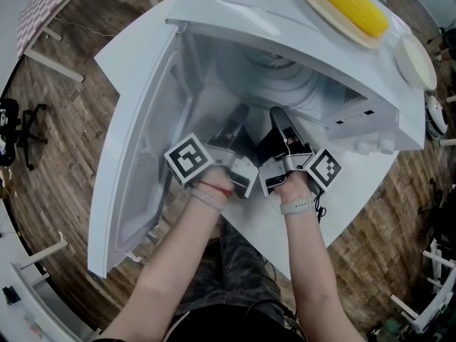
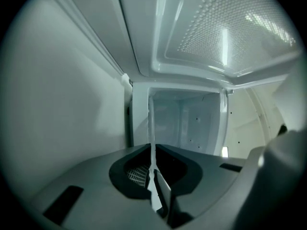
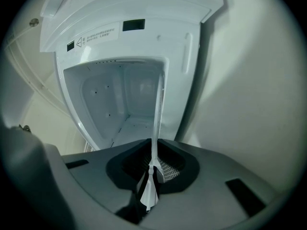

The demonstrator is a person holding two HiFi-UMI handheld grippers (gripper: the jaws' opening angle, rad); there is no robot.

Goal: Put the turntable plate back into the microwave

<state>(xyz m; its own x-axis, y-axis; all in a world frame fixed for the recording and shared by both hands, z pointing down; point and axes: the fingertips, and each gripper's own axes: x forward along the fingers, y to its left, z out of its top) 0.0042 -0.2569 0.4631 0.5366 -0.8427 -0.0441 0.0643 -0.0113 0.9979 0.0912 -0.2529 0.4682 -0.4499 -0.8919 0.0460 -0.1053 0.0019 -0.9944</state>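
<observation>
The white microwave (image 1: 235,9) stands open, its door (image 1: 139,169) swung out to the left. The turntable plate shows as a pale round disc (image 1: 303,87) inside the cavity. In both gripper views it is only a thin clear edge (image 2: 151,128) (image 3: 157,114) running out from between the jaws. My left gripper (image 1: 241,114) (image 2: 152,150) and right gripper (image 1: 276,114) (image 3: 154,145) reach side by side into the cavity mouth. Each is shut on the plate's near rim. The cavity's white back wall (image 2: 192,119) (image 3: 129,90) lies ahead.
A plate with a yellow corn cob (image 1: 349,6) lies on top of the microwave, with a white dish (image 1: 415,61) on its right end. The microwave sits on a white table (image 1: 349,191). The open door bounds the left side; wooden floor surrounds the table.
</observation>
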